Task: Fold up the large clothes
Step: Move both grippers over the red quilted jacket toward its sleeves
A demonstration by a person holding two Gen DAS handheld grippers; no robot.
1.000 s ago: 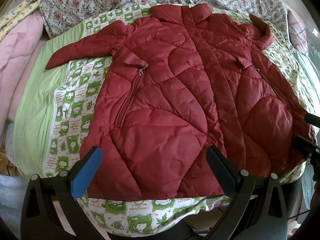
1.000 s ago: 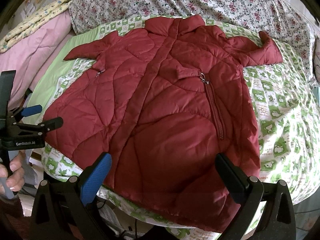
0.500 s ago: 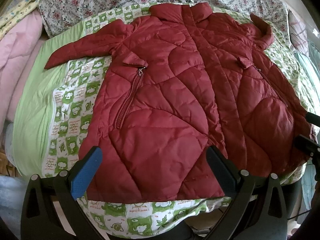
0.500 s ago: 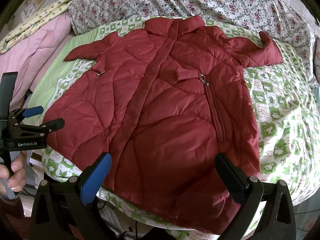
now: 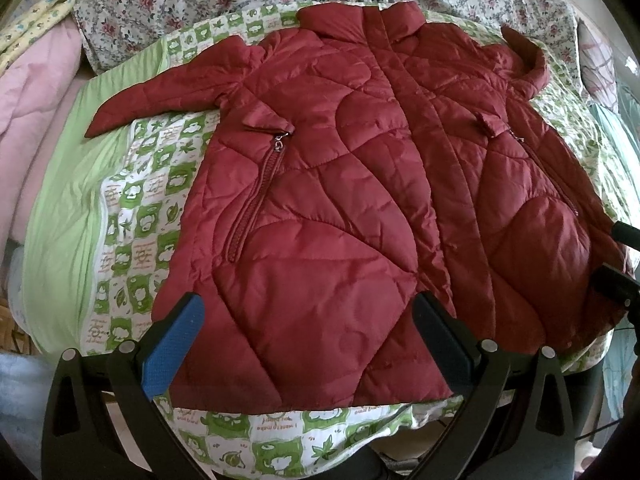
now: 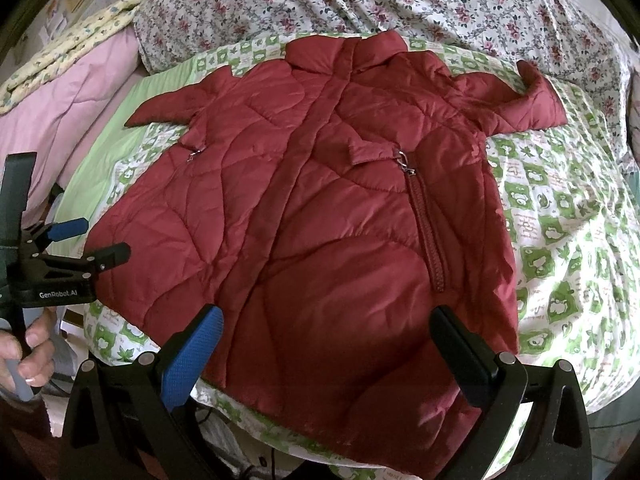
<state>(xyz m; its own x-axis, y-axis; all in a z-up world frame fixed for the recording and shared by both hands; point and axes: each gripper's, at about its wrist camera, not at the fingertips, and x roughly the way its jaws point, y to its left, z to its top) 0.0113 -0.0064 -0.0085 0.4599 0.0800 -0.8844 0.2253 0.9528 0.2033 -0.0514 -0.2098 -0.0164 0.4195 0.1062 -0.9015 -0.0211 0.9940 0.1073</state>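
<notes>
A dark red quilted jacket lies flat, front up, on a green-and-white patterned bedspread, collar at the far side, both sleeves spread out. It also shows in the right wrist view. My left gripper is open and empty, held over the jacket's lower left hem. My right gripper is open and empty over the lower right hem. The left gripper also shows at the left edge of the right wrist view, open, held by a hand.
A floral quilt lies behind the jacket. Pink bedding is piled at the left. The bed's near edge runs just below the jacket hem. The right gripper's tips show at the right edge of the left wrist view.
Both grippers have drifted slightly; the jacket sits a little lower and nearer in the views. Nothing was grasped and the jacket has not moved.
</notes>
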